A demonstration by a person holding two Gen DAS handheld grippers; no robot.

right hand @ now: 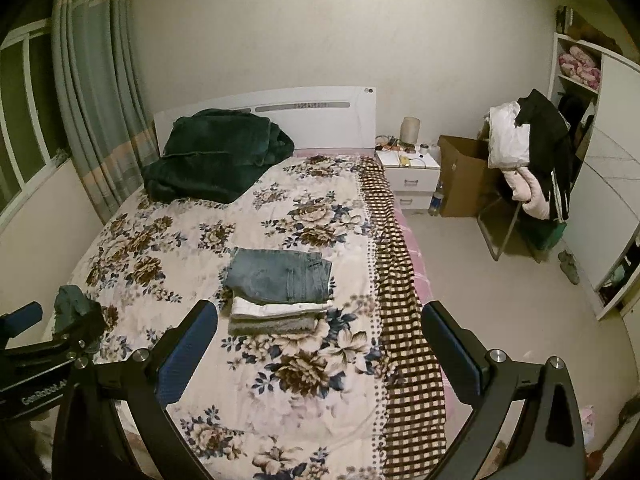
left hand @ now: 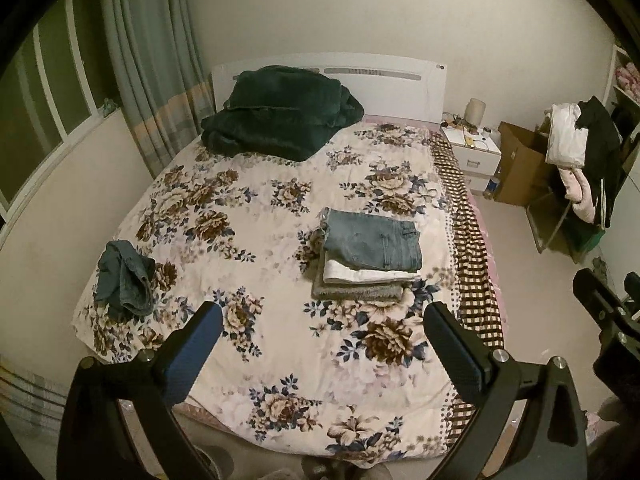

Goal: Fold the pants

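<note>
A crumpled pair of blue jeans (left hand: 124, 278) lies unfolded near the left edge of the bed (left hand: 256, 216); it also shows in the right wrist view (right hand: 74, 304), partly hidden by the left gripper's body. A stack of folded pants (left hand: 366, 258), with blue jeans on top, then white, then grey, sits right of centre; it also shows in the right wrist view (right hand: 278, 292). My left gripper (left hand: 322, 322) is open and empty, held above the bed's foot. My right gripper (right hand: 320, 320) is open and empty, to the right of the left one.
A dark green blanket (left hand: 280, 112) is heaped by the white headboard (left hand: 384, 80). A checked cloth (right hand: 404, 312) runs along the bed's right edge. A nightstand (right hand: 410, 176), cardboard box (right hand: 464, 176) and chair with clothes (right hand: 528, 168) stand on the right. Curtains (left hand: 156, 60) hang at left.
</note>
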